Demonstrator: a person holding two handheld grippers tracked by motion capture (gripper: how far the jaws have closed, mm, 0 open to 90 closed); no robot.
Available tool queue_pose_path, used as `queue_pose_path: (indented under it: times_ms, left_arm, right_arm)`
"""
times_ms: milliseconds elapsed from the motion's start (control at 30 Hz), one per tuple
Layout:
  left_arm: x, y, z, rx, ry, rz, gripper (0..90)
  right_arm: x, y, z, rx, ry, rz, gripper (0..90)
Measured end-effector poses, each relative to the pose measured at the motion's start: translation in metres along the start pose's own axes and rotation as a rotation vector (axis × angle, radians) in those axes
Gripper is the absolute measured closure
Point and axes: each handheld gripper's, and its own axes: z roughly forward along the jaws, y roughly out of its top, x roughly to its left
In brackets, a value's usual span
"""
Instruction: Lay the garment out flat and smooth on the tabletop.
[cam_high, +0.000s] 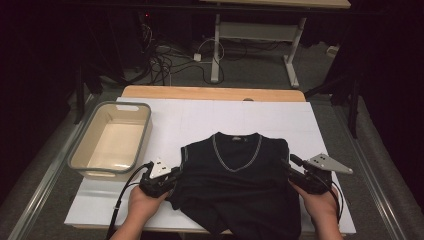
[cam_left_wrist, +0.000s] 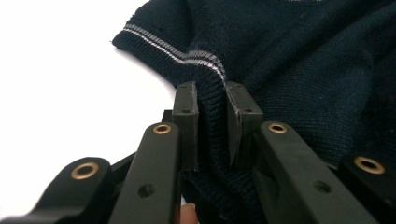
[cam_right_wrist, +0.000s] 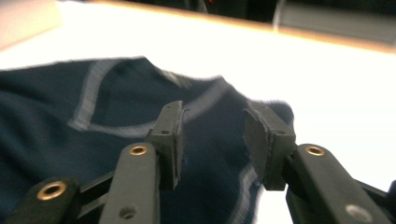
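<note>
Two grippers are working opposite edges of one dark vest (cam_high: 235, 185), which is lying face up near the front of the white table (cam_high: 200, 120), neck pointing away from the person and hem hanging toward the front edge. The left gripper (cam_high: 176, 173) is sitting at the vest's left armhole; in the left gripper view its jaws are pinching a ridge of the ribbed, striped armhole edge (cam_left_wrist: 212, 70), pads pressed into the knit. The right gripper (cam_high: 290, 167) is arriving at the right armhole; in the right gripper view its jaws are standing partly apart over the fabric, which is lying under the gap, and nothing is clamped yet.

So the vest's long axis is running front to back between the two hands, with each gripper level with an armhole. I'd judge the right one is needing to close on its edge before both can lift or fold together. A grey bin (cam_high: 111, 140) is waiting well to the left.
</note>
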Motion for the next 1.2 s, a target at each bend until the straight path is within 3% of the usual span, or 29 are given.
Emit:
queue_pose_path:
  times_ms: [67, 133, 233, 300, 367, 567, 667, 733, 867, 933, 1033, 1133, 1200]
  left_arm:
    - [-0.001, 0.000, 0.000, 0.004, 0.007, 0.008, 73.9]
    - [-0.003, 0.000, 0.001, 0.006, 0.018, 0.022, 73.9]
    - [-0.004, 0.001, 0.001, 0.013, 0.021, 0.027, 73.2]
    - [-0.004, 0.001, 0.001, 0.014, 0.022, 0.029, 73.1]
    - [-0.004, 0.000, 0.001, 0.013, 0.021, 0.034, 73.1]
    - [-0.002, 0.001, 0.002, 0.019, -0.003, 0.022, 73.4]
    - [-0.001, 0.001, 0.002, 0.027, -0.012, 0.017, 74.4]
    - [-0.002, 0.002, 0.003, 0.038, -0.005, 0.020, 75.4]
    - [-0.001, 0.002, 0.001, 0.020, -0.008, 0.012, 76.4]
    - [-0.001, 0.003, -0.002, -0.009, -0.004, 0.008, 76.6]
    - [-0.006, 0.012, -0.012, -0.059, 0.021, 0.046, 76.7]
    - [-0.014, 0.027, -0.030, -0.142, 0.009, 0.070, 76.7]
    - [-0.017, 0.042, -0.043, -0.197, -0.004, 0.084, 76.7]
  right_arm:
    - [-0.006, -0.011, 0.013, 0.068, 0.027, 0.035, 60.6]
    - [-0.006, -0.016, 0.020, 0.110, 0.035, 0.062, 50.2]
    - [-0.005, -0.019, 0.030, 0.164, -0.020, 0.084, 23.0]
    - [-0.006, -0.021, 0.035, 0.207, -0.040, 0.105, 16.2]
    - [-0.008, -0.025, 0.038, 0.221, 0.002, 0.135, 22.1]
    - [0.000, -0.026, 0.039, 0.205, 0.139, 0.124, 63.9]
    - [0.007, -0.026, 0.037, 0.178, 0.124, 0.061, 73.3]
    - [0.010, -0.027, 0.035, 0.158, 0.111, 0.034, 76.3]
    - [0.008, -0.028, 0.027, 0.094, 0.101, 0.025, 77.8]
    - [0.005, -0.026, 0.017, 0.054, 0.072, 0.007, 78.1]
    - [0.000, -0.019, -0.011, -0.035, 0.033, -0.005, 78.1]
    - [0.002, -0.012, -0.039, -0.113, 0.011, -0.010, 78.1]
    - [0.006, -0.002, -0.053, -0.151, 0.003, -0.045, 78.1]
